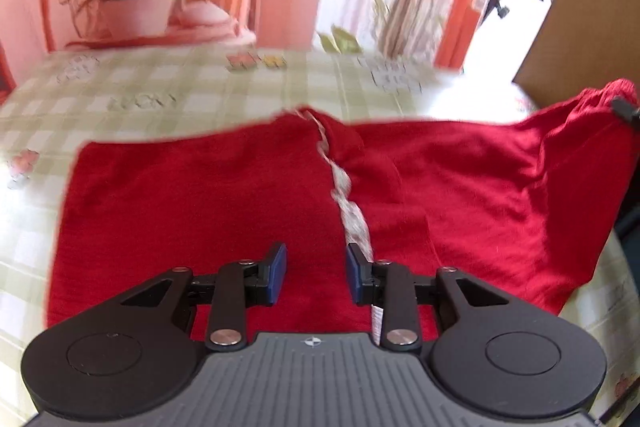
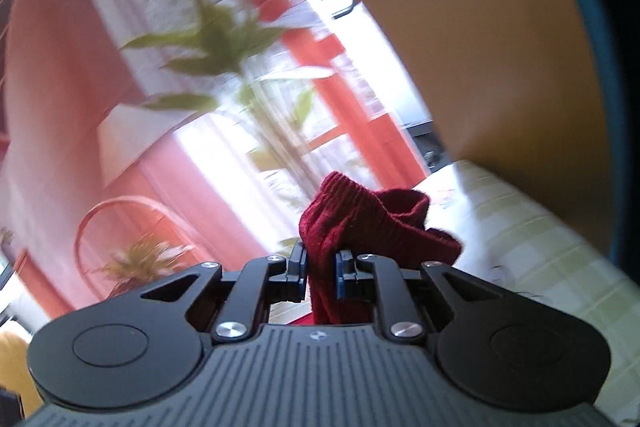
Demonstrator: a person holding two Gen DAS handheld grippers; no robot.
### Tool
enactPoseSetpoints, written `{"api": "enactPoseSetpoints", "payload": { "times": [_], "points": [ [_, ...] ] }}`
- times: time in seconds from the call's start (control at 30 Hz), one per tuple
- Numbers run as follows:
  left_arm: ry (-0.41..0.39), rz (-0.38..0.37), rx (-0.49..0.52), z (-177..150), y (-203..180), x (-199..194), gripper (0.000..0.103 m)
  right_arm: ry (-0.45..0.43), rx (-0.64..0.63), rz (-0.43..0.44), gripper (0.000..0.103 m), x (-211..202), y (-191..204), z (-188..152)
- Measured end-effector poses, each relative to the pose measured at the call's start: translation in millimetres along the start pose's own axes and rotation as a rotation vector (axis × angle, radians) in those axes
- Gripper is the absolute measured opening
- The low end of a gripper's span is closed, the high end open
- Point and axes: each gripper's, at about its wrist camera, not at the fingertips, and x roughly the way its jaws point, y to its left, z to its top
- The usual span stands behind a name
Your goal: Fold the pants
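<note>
Right wrist view shows the right hand-held gripper point(image 2: 320, 275) nearly closed, its blue pads pinching a bunched corner of the red pants point(image 2: 360, 219); the ribbed hem stands up just past the fingertips and more fabric hangs down between the linkage arms. Beyond it lie the checked cloth of the bench point(image 2: 540, 259) to the right, a tan board close overhead, and blurred plants against a pink wall. Left wrist view shows the left hand-held gripper point(image 1: 316, 275) with its jaws partly apart and nothing between them; it hovers over the near edge of the pants point(image 1: 200, 195), which spread flat on the bench point(image 1: 120, 95) ahead and to both sides, a pale patterned drawstring point(image 1: 344, 187) running away from its right finger. Far to the right of this gripper the fabric rises off the bench toward the raised corner. The step in hand looks like carrying that lifted end over the rest to make a fold. To do it well, I would keep the right grip firm, since the bunch is thick and could slip, sweep it low across the fabric, and use the left gripper to pin the cloth at the intended crease so the lower layer does not drag. Tucking the drawstring inside keeps the fold tidy.
</note>
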Motion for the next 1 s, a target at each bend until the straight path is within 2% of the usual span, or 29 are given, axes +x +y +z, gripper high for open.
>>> {"api": "enactPoseSetpoints", "payload": {
  "times": [0.13, 0.27, 0.37, 0.47, 0.73, 0.87, 1.0],
  "points": [
    [-0.019, -0.027, -0.098, 9, 37, -21, 0.034, 0.064, -0.073, 0.063, 0.014, 14, 39, -7],
    [-0.037, -0.015, -0.161, 12, 74, -42, 0.036, 0.137, -0.14, 0.122, 0.014, 31, 80, -22],
    [-0.036, -0.012, -0.226, 7, 102, -57, 0.043, 0.198, -0.181, 0.149, 0.014, 47, 111, -36],
    [-0.047, -0.009, -0.277, -4, 127, -71, 0.044, 0.245, -0.229, 0.165, 0.014, 60, 140, -53],
    [-0.081, 0.014, -0.38, -29, 188, -96, 0.044, 0.257, -0.303, 0.294, 0.014, 79, 228, -82],
    [-0.092, 0.042, -0.425, -36, 214, -102, 0.044, 0.319, -0.413, 0.391, 0.014, 80, 275, -115],
    [-0.09, 0.062, -0.457, -43, 231, -104, 0.044, 0.452, -0.525, 0.46, 0.014, 82, 307, -167]
  ]
}}
